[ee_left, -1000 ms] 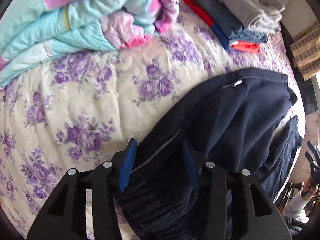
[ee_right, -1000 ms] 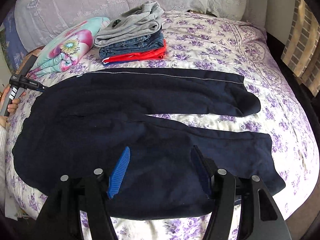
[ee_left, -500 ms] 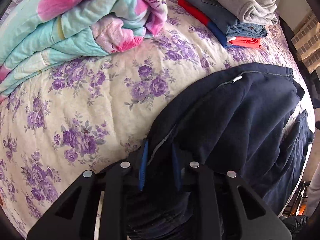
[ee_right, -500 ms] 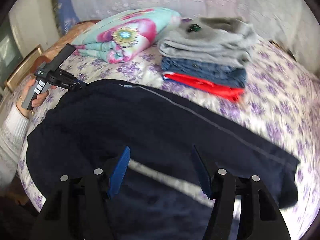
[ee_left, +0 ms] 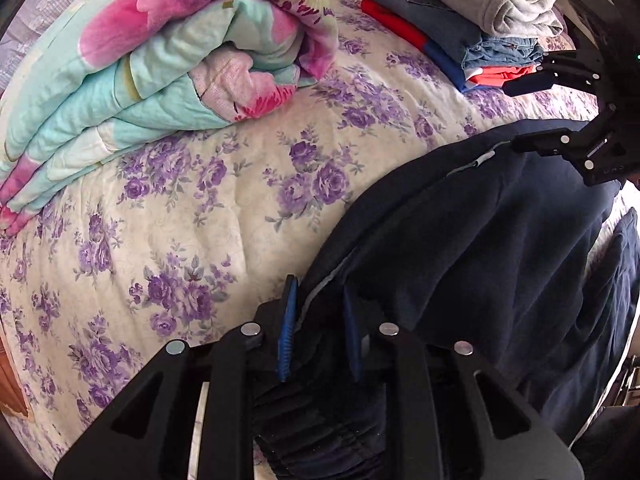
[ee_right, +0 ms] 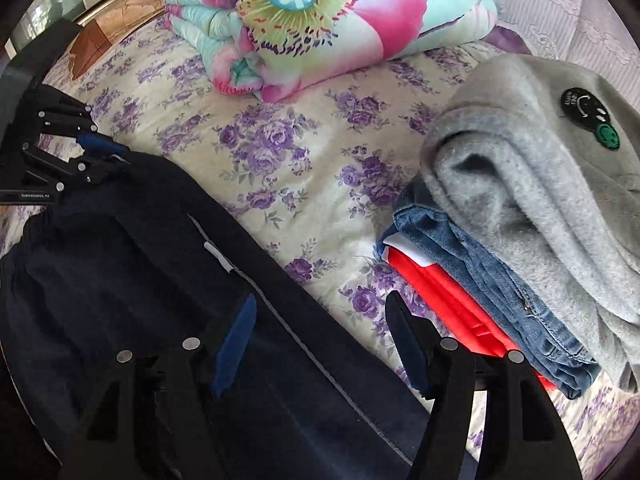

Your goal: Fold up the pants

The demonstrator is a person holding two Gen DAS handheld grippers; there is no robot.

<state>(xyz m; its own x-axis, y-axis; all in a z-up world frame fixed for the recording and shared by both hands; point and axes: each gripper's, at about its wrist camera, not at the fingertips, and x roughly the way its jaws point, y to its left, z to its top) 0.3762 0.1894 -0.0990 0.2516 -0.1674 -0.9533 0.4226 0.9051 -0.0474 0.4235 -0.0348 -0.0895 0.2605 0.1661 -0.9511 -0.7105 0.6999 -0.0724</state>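
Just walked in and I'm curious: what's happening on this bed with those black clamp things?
A person is folding dark navy pants on a flowered bed, a gripper in each hand. The left gripper has just closed and pinches the waistband edge. The right gripper hangs open over the pants' piped side, gripping nothing yet. A folded quilt and a stack of folded clothes lie nearby.
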